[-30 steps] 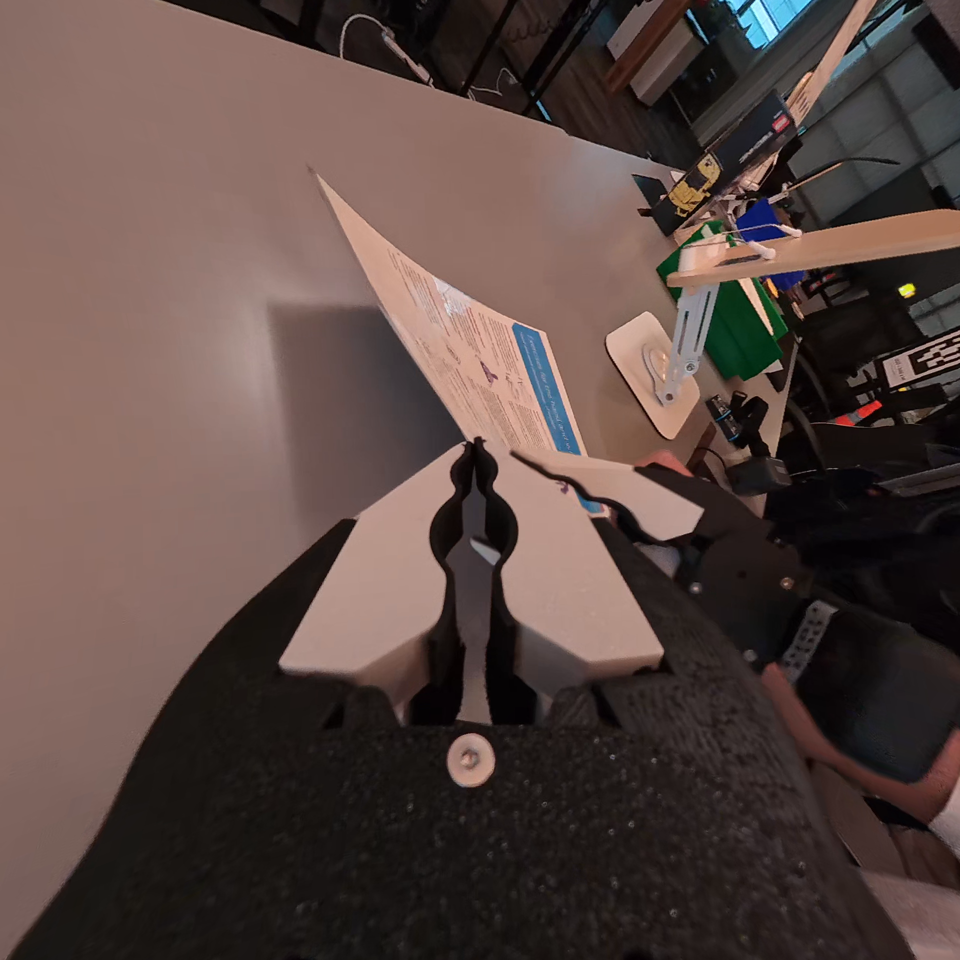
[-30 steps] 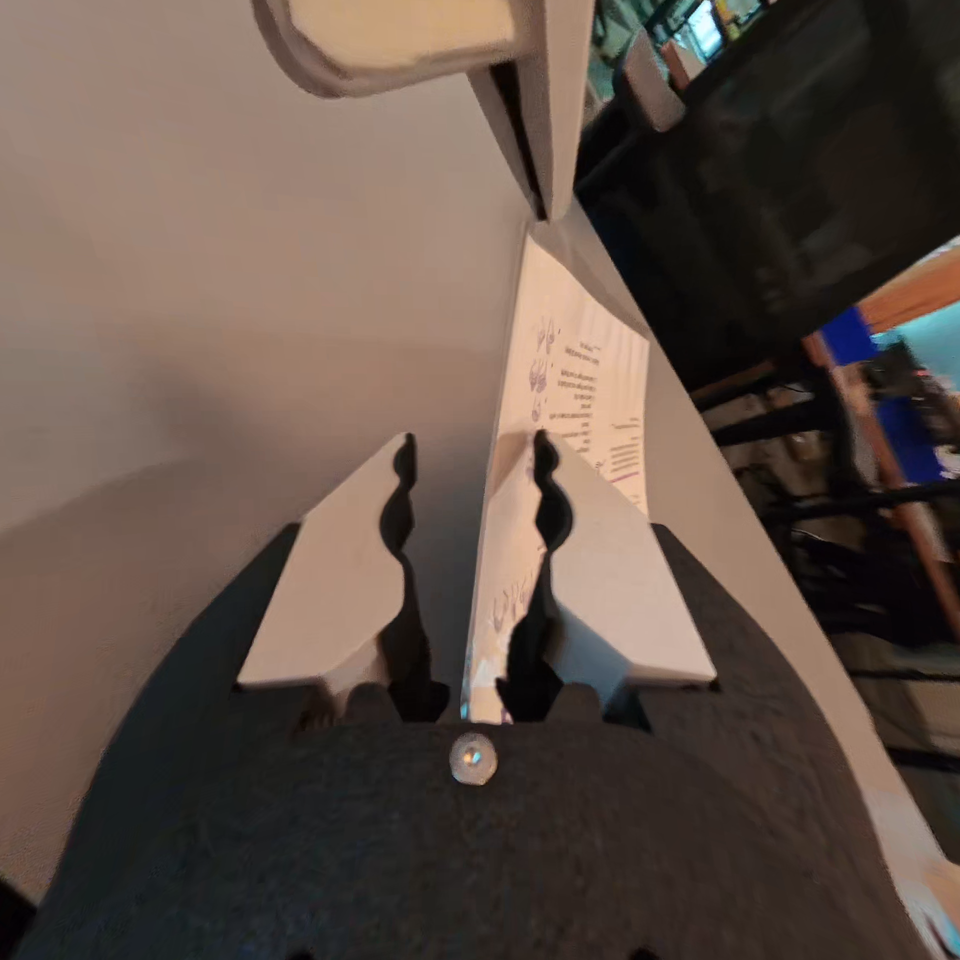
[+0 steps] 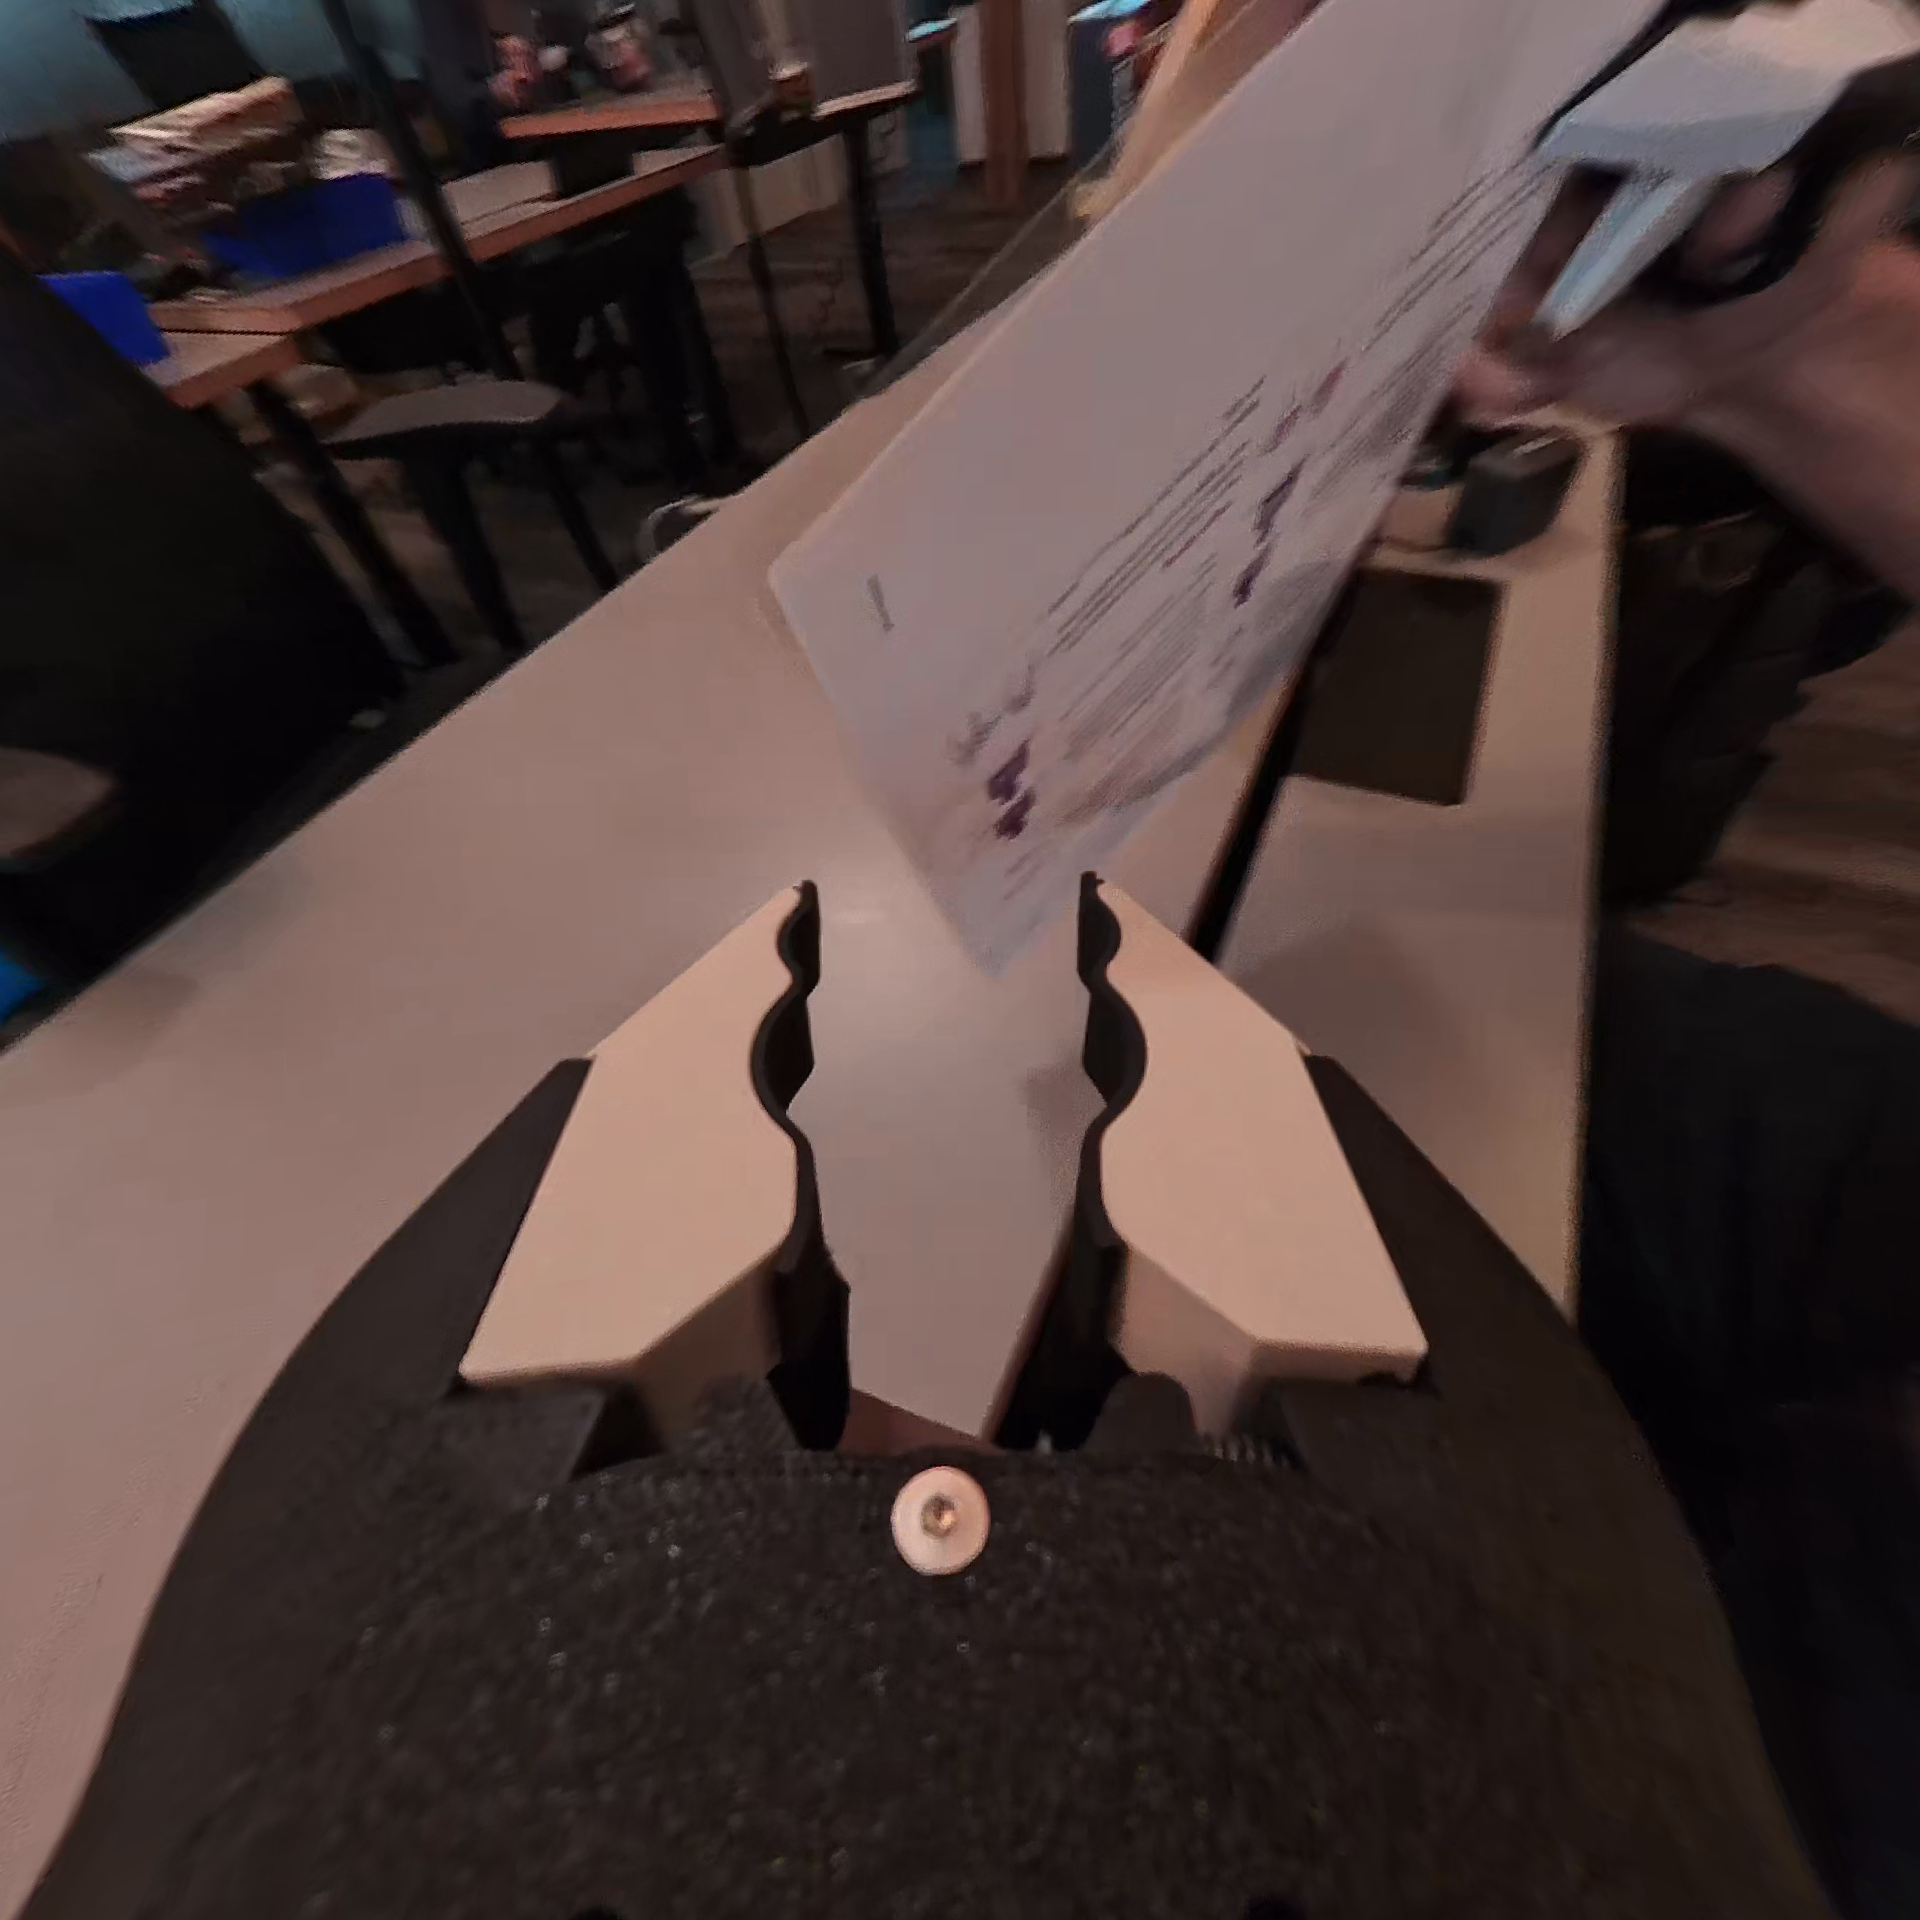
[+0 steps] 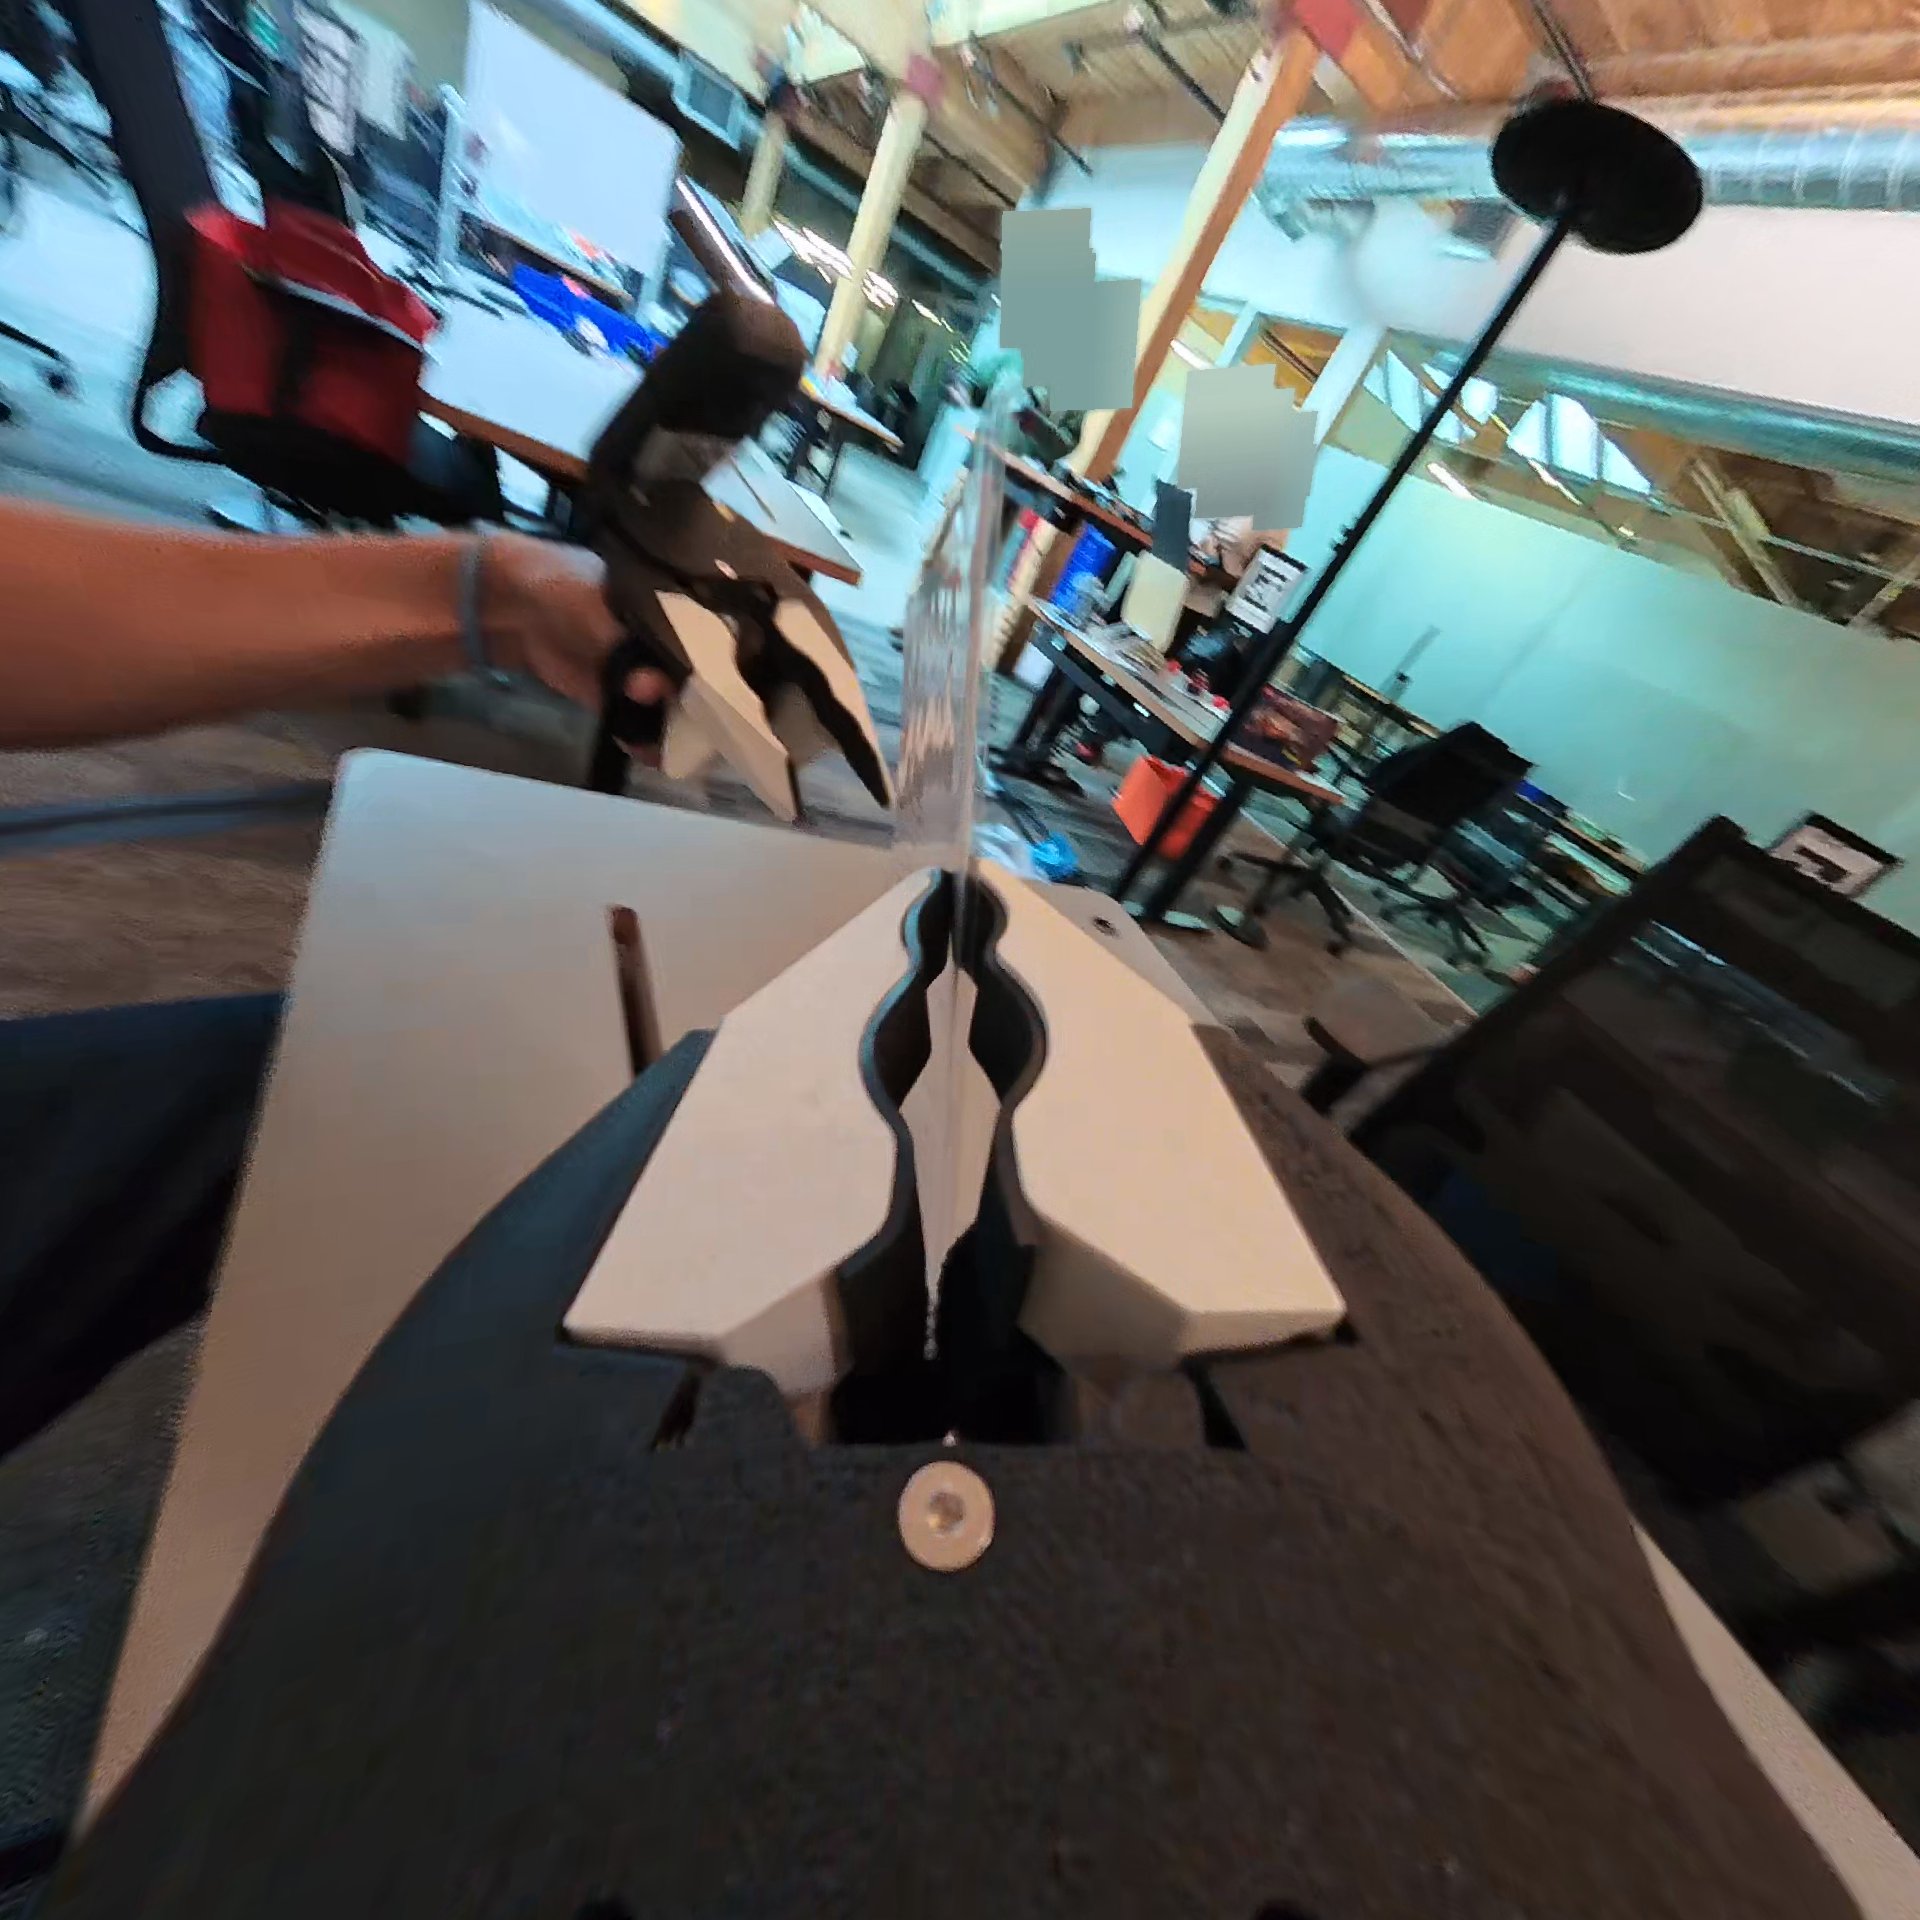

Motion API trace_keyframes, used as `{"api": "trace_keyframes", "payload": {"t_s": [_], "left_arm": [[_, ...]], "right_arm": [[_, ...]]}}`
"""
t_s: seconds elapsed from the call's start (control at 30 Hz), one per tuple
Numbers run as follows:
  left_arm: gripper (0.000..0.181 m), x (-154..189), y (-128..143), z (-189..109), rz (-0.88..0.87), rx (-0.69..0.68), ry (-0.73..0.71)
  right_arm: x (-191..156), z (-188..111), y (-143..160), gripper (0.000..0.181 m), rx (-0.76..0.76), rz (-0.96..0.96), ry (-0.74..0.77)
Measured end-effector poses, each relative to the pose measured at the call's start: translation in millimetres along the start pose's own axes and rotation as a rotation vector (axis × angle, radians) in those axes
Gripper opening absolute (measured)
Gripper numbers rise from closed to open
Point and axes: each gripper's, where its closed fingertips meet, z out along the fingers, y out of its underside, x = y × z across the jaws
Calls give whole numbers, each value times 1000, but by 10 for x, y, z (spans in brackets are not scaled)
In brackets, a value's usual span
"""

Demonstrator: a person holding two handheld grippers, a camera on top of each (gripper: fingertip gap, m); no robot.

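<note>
Left hand-held gripper (image 3: 943,902): my jaws stand apart, holding nothing, above the counter (image 3: 416,1039).
Right hand-held gripper (image 4: 961,902): my jaws are clamped on the edge of a printed sheet (image 4: 940,707).
Sheet: lifted off the counter, tilted in the air.
Left wrist view only: the sheet's printed face (image 3: 1122,582), blurred, its lower corner just above my left fingertips.
Right wrist view only: the sheet edge-on; my left gripper beside it.
Room: open workshop, desks, black floor lamp (image 4: 1351,540).
</note>
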Motion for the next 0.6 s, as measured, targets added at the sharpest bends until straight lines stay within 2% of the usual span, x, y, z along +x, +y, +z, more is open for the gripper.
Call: {"api": "trace_keyframes", "payload": {"t_s": [0.13,0.17,0.2,0.23,0.33,0.5,0.6], "left_arm": [[44,286,-135,-14,-35,144,140],[32,347,-160,-42,-29,172,164],[12,419,-175,-80,-13,198,193],[3,481,-176,-115,8,211,213],[0,611,-125,-173,76,193,207],[0,872,13,-251,240,118,141],[0,1007,47,-322,332,108,75]], "right_arm": [[-199,13,-28,0,48,48,-89],[-232,17,-6,0,44,53,-103],[-251,14,19,0,37,52,-109],[-267,3,34,0,36,49,-110],[-374,-45,116,0,-14,34,-125],[-592,-154,291,0,-133,-56,-68],[-780,-238,383,0,-177,-173,19]]}}
